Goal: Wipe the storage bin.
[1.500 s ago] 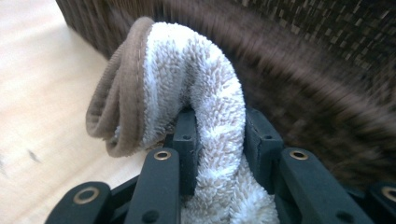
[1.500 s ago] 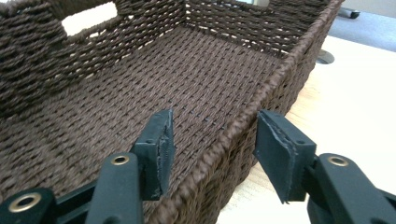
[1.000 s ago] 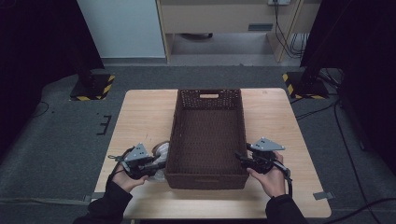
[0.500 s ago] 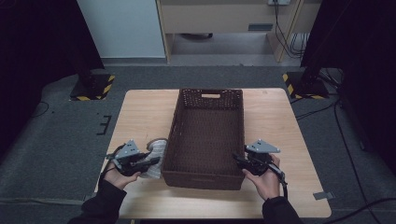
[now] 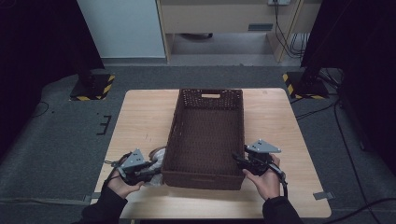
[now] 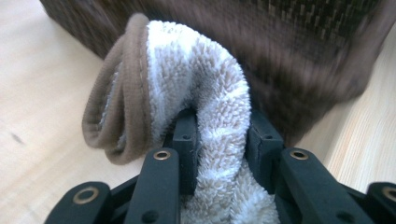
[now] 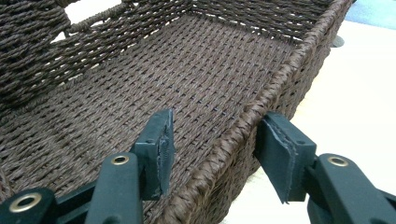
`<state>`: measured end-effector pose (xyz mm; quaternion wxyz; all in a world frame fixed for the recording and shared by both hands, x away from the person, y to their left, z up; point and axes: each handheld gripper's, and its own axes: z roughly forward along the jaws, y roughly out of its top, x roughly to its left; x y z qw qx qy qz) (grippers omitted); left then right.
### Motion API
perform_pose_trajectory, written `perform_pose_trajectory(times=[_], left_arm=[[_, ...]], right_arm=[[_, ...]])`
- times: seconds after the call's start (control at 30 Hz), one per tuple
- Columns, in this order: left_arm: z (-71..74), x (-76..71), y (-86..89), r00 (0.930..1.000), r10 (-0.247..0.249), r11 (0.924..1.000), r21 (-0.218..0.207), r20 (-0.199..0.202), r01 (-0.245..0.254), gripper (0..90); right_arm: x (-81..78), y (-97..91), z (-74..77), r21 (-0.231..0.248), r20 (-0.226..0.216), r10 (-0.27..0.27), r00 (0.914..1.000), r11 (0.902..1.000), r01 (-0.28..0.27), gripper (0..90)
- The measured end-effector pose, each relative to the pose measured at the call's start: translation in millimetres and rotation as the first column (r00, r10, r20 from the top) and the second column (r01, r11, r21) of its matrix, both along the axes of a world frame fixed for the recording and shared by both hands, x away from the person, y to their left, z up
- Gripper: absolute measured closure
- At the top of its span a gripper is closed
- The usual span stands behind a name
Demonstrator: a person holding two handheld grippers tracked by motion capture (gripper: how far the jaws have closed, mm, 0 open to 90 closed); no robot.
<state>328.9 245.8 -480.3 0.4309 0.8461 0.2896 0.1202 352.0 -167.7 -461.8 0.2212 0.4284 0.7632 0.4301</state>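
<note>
A dark brown woven basket (image 5: 209,94) stands lengthwise in the middle of the wooden table (image 5: 140,116), with nothing inside it. My left gripper (image 5: 156,171) lies at its near left corner, shut on a white terry towel (image 6: 201,84) with a brown hem; the towel (image 5: 156,154) is bunched against the basket wall (image 6: 303,56). My right gripper (image 5: 238,161) is at the near right side. Its jaws straddle the basket's rim (image 7: 280,79), one pad inside and one outside. The right gripper (image 7: 215,135) has just been opening slightly, and a gap shows at the inner pad.
The table's near edge runs just behind both hands. Bare wood lies left and right of the basket. Beyond the table there are grey carpet, black stands with yellow-striped bases (image 5: 93,86), and cables (image 5: 289,42) at the back right.
The basket's near end has swung a little to the left. My left gripper has shifted slightly with the towel. The right gripper stays at the rim.
</note>
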Motion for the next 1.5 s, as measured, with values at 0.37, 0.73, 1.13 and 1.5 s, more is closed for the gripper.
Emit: perform_pose_trajectory(times=[0.37,0.73,1.13,1.5], left_arm=[[22.3,-8.9,16.6,0.9994,0.029,0.9946,-0.100,0.018,-0.027,68.3],[8.2,-25.3,5.6,0.9986,0.052,0.9977,-0.043,-0.003,-0.052,68.1],[25.5,-38.0,16.1,0.9936,0.113,0.9866,-0.120,0.010,-0.111,68.1],[20.6,-45.8,7.2,0.9952,0.097,0.9937,-0.057,0.012,-0.096,68.0]], right_arm=[[0.7,-0.4,0.4,-0.006,-0.001,0.007,1.0000,1.0000,-0.007,46.9],[0.8,-0.4,0.5,-0.009,-0.001,0.009,1.0000,0.9999,-0.009,46.8],[0.9,-0.2,0.7,-0.009,-0.003,0.008,1.0000,0.9999,-0.008,46.6],[1.0,-0.6,0.5,-0.010,-0.001,0.012,0.9999,0.9999,-0.012,46.5]])
